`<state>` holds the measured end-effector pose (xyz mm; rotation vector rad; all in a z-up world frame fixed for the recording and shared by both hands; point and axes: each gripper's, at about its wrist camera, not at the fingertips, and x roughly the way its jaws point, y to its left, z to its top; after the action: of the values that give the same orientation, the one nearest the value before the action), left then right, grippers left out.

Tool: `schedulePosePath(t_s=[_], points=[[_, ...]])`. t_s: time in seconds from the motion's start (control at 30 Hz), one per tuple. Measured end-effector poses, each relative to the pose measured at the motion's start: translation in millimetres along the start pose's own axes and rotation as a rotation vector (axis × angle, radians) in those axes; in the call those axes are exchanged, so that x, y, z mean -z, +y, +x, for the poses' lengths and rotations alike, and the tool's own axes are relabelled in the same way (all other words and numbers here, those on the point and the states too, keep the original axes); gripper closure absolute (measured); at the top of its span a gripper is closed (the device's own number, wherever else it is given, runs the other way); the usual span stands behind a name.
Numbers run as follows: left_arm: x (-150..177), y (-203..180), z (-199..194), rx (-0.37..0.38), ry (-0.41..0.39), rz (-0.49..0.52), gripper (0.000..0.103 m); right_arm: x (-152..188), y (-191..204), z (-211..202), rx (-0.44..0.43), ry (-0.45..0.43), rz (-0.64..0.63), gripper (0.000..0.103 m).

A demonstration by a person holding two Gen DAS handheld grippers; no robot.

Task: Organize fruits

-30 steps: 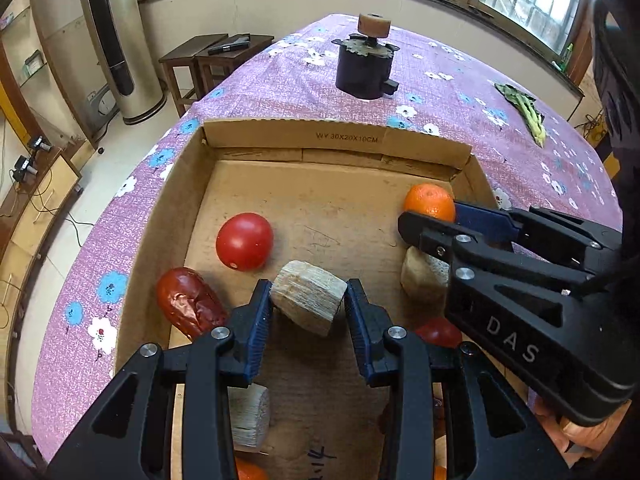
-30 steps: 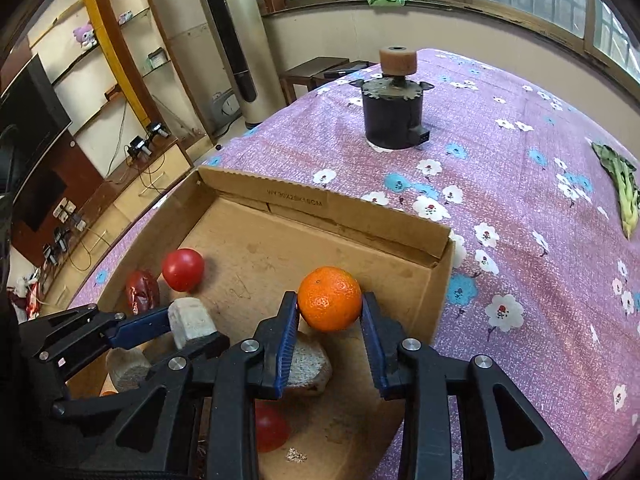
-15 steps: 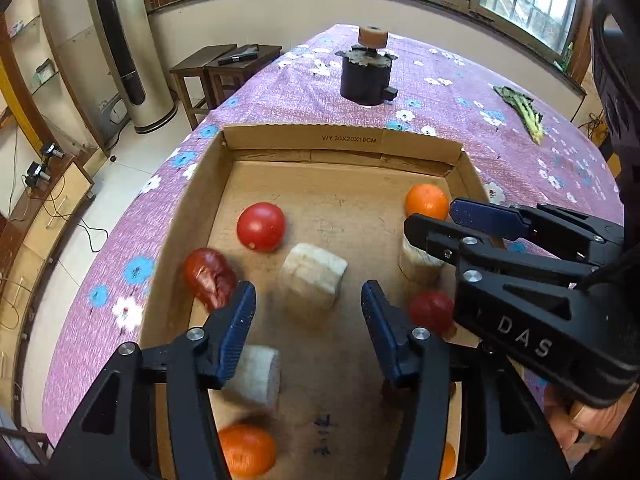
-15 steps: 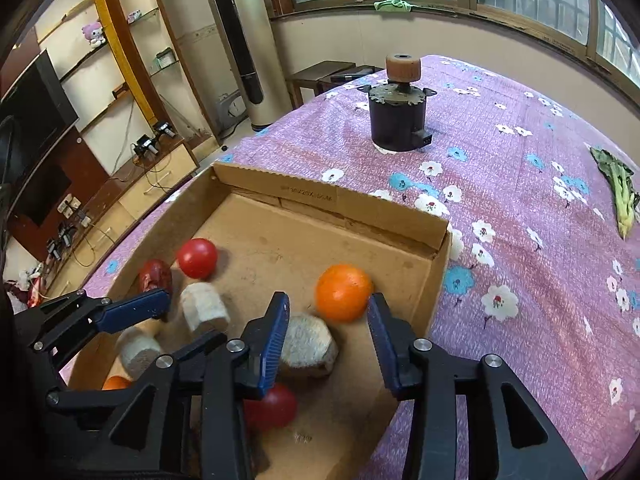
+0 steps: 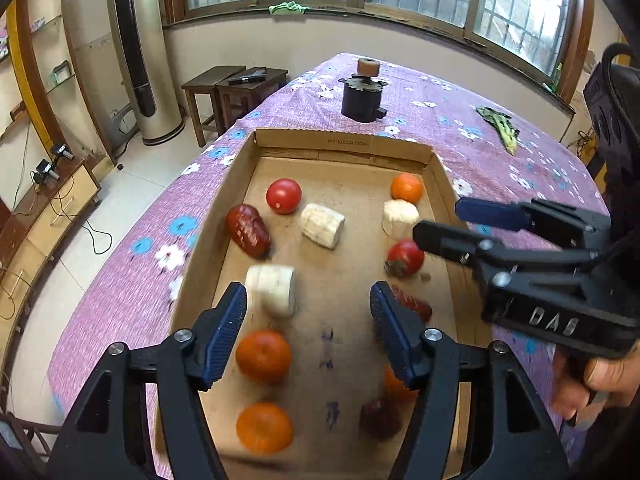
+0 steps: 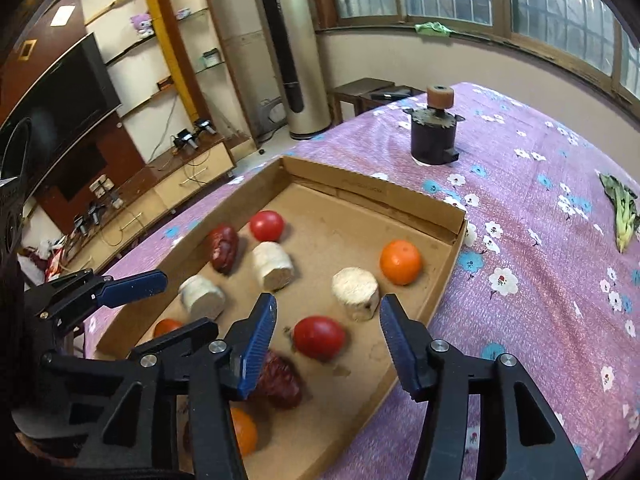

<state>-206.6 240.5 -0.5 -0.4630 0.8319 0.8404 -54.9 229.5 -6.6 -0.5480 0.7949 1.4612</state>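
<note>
A shallow cardboard box (image 5: 344, 145) (image 6: 372, 192) on the purple floral table holds several fruits. In it lie an orange (image 5: 407, 187) (image 6: 400, 261) at the far right, a red tomato (image 5: 283, 195) (image 6: 267, 225), a dark red date (image 5: 247, 231) (image 6: 224, 248), pale cut chunks (image 5: 322, 225) (image 6: 272, 265), a second tomato (image 5: 405, 258) (image 6: 319, 337) and more oranges (image 5: 263, 356) near me. My left gripper (image 5: 308, 324) is open and empty above the box's near end. My right gripper (image 6: 328, 336) is open and empty above the box's right side; it also shows in the left wrist view (image 5: 452, 224).
A black cylindrical device (image 5: 362, 96) (image 6: 435, 132) with a brown roller on top stands beyond the box. A green vegetable (image 5: 500, 128) (image 6: 622, 212) lies on the cloth at the right. Stools (image 5: 236, 80) and a tall silver column (image 5: 144, 52) stand off the table's left edge.
Both grippers have opened and pulled back and up. The left let go of the pale chunk and the right let go of the orange; both now rest in the box.
</note>
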Motion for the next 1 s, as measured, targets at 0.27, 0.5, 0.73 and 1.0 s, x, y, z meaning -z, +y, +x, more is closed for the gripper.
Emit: schedulePosePath(t_s=[0.27,0.5,0.73,1.0], points=[[37,-11,-39,-0.037,-0.062,0.093,0.021,26,9,-43,-0.078,-0.062,-0.057,0.022],[58,-13,-59,-0.014,-0.077,0.092,0.02,55,21,-67,-0.167,-0.066,-0.15,0.017],[76,-9,-70,-0.04,-0.068,0.084,0.02,86,23,-84,-0.242,-0.041,-0.201,0.01],[92,-13,-81,-0.034,-0.063,0.104,0.02,121,36,-97,-0.231,-0.046,-0.301,0.007]])
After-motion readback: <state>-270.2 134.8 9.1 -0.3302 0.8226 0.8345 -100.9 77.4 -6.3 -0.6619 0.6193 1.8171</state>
